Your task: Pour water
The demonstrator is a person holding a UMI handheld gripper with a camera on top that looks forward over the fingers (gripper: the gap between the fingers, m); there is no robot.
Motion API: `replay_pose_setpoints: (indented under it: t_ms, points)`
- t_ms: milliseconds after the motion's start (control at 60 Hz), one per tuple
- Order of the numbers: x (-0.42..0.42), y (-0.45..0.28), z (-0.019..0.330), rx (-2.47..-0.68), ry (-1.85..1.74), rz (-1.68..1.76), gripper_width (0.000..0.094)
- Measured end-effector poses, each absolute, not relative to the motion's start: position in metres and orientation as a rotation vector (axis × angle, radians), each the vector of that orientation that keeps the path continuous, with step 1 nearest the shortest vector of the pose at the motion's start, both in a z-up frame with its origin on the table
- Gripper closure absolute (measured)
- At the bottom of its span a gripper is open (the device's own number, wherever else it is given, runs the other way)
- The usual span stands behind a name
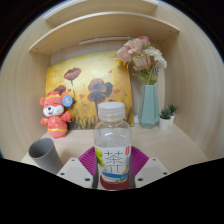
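We see our tool clenched on the bottle, upright between its pads on the desk, a grey cup at nine o'clock.

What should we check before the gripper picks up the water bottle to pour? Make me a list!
1. Bottle between the fingers: ok, it stands centred between the pink pads.
2. Gripper squeezing the bottle: cannot tell; any gap at the pads is hidden.
3. Bottle upright: ok, standing straight on the table.
4. Cap: not ok for pouring, the white cap is on.
5. Cup ready: not ok, the grey cup, left of the bottle, stands tilted.
6. Teddy bear and blue vase clear of the way: ok, both sit well behind.
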State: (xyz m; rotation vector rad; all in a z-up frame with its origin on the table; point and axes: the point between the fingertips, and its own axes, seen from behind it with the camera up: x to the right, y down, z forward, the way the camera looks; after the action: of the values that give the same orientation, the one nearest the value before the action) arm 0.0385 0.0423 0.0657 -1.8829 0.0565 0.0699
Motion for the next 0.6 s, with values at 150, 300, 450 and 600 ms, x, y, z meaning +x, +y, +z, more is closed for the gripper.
replay_pose_setpoints:
  t_ms: [150,300,450,600]
  points:
    - [0.037,0.04,0.065,-1.872,0.028,0.049,0.0428]
    - [0.05,0.028,0.038,-2.009,0.017,-0.037,0.0182]
    - [0.051,-0.001,0.011,-2.116,0.04,-0.053,0.0087]
    - [0.053,-0.051,0.001,-2.192,0.094,-0.09,0.0087]
